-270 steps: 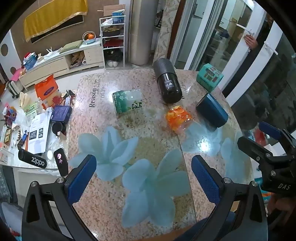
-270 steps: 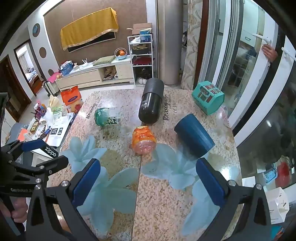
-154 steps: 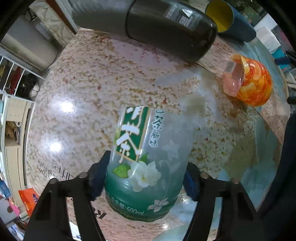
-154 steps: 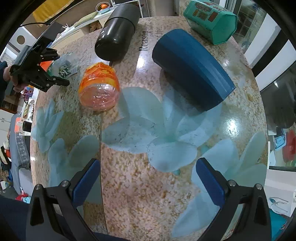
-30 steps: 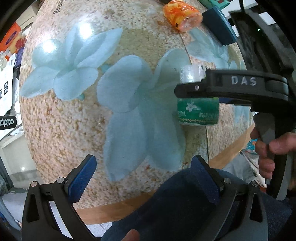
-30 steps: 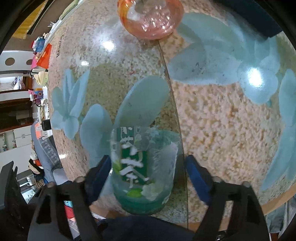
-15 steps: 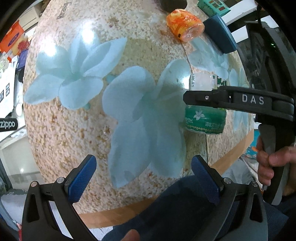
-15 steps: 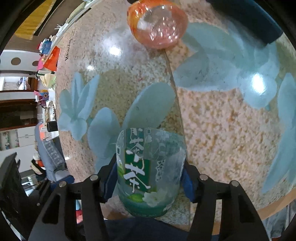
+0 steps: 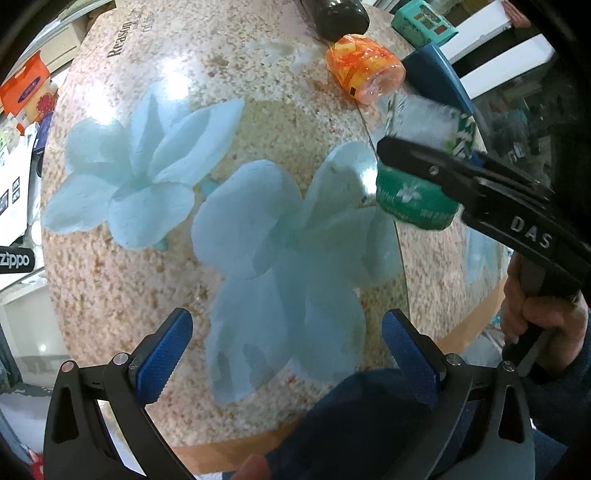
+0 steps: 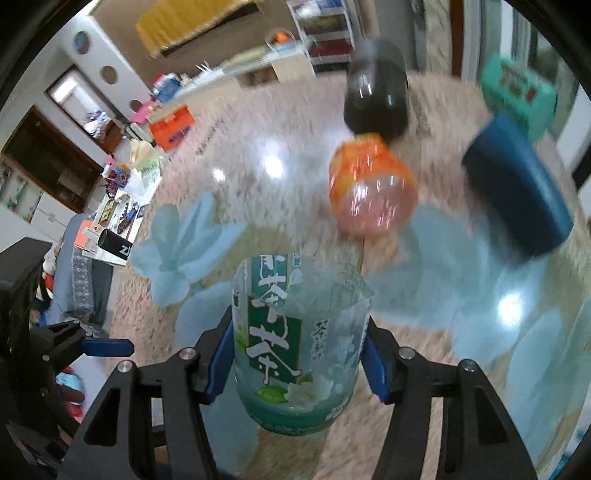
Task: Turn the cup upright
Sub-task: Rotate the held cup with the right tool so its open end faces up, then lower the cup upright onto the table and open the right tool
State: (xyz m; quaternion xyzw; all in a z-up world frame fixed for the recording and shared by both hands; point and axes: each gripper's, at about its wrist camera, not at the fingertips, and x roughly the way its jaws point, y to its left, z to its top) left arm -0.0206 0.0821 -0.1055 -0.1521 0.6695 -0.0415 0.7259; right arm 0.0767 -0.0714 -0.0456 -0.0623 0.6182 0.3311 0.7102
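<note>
Floral table (image 9: 258, 110): four cups; right gripper (image 10: 295, 362) clamps green cup (image 10: 295, 350).

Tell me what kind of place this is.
Most likely a home living room: a low TV-style cabinet under a cloth-covered screen, a wire shoe rack, and a flower-printed speckled table holding cut-bottle cups.

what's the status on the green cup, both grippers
Right gripper shut on green cup, open end up, tilted, off the table. Left gripper open, empty. Orange cup lying beyond, apart.
</note>
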